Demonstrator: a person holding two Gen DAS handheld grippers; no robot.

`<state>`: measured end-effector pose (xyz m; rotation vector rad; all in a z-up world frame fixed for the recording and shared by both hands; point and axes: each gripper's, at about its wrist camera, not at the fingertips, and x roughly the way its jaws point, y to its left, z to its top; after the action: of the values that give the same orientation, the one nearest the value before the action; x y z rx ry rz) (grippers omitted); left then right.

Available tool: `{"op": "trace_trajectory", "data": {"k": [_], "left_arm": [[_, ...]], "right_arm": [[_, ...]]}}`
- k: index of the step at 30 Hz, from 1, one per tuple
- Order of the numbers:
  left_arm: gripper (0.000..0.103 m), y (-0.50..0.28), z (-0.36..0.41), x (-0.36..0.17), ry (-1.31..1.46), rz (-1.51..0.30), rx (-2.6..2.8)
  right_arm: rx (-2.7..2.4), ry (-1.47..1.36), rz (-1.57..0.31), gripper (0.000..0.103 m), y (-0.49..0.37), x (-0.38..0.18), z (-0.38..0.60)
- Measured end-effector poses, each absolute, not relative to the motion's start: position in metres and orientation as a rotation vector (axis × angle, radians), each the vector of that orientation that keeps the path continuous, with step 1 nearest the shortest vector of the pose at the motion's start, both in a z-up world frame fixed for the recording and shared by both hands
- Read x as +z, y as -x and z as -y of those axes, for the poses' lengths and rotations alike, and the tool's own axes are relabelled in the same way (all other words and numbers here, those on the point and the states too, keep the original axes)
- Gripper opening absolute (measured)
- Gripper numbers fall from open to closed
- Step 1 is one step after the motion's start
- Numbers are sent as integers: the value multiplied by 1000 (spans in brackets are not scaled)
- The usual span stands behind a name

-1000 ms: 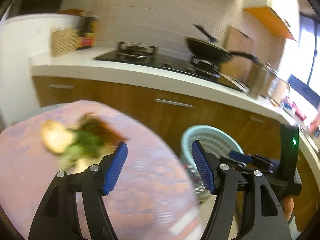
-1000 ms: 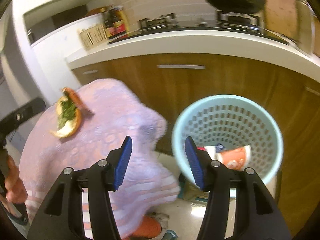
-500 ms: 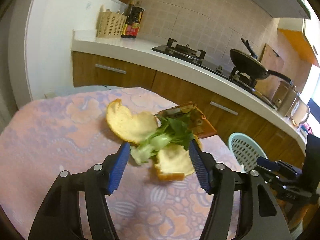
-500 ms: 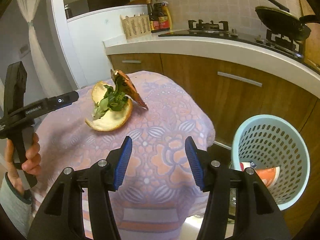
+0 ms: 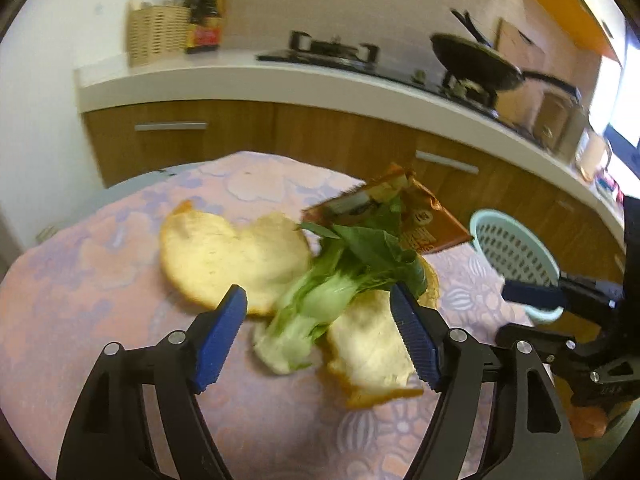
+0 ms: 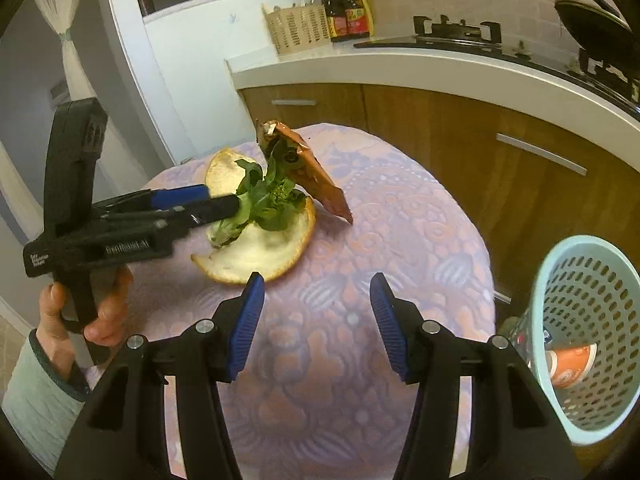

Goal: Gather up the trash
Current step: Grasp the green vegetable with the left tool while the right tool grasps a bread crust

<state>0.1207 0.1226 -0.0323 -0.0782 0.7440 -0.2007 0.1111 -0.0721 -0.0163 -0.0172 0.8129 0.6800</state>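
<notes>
kitchen table [image 6: 400, 216] under a floral cloth, scraps piled at its middle.
left gripper [image 5: 318, 340] is opening around the bok choy [image 5: 332, 284] lying on citrus peel [image 5: 224, 256]; right gripper [image 6: 316, 320] hangs half-open, empty, beside the blue basket [image 6: 592, 320].

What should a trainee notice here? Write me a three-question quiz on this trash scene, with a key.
1. True or false: the green leafy vegetable scrap lies on top of the pale orange peel.
2. Where does the light blue perforated plastic basket stand? A) on the white kitchen counter B) on the cloth-covered table C) lower than the tabletop, beside the table
3. Fill in: the jaws of the left gripper stand either side of the ______ scrap without pressing on it.

Key:
1. True.
2. C; an orange paper cup already lies inside.
3. Vegetable. The jaws are opening; the right gripper is open with only the pink patterned tablecloth behind it.
</notes>
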Motion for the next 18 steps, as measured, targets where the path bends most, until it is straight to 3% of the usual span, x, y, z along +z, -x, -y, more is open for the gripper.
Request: {"op": "trace_trajectory", "data": {"k": [4,5,10,18], "left_arm": [[60,-129,-120,-46,64,-779,-222],[52,-130,-121,-50,72,-792,-224],[33,-126,-130,-50,117,-792,-210],[29,-104,-138,-49,184,-778,-187]], "right_arm": [[689,-9,-834,51,-121,-23,57],[694,-24,-844,51,-124,-27,53],[678,0,-852,51,-128,-28,38],[643,-33,-904,51,-146,-34,18]]}}
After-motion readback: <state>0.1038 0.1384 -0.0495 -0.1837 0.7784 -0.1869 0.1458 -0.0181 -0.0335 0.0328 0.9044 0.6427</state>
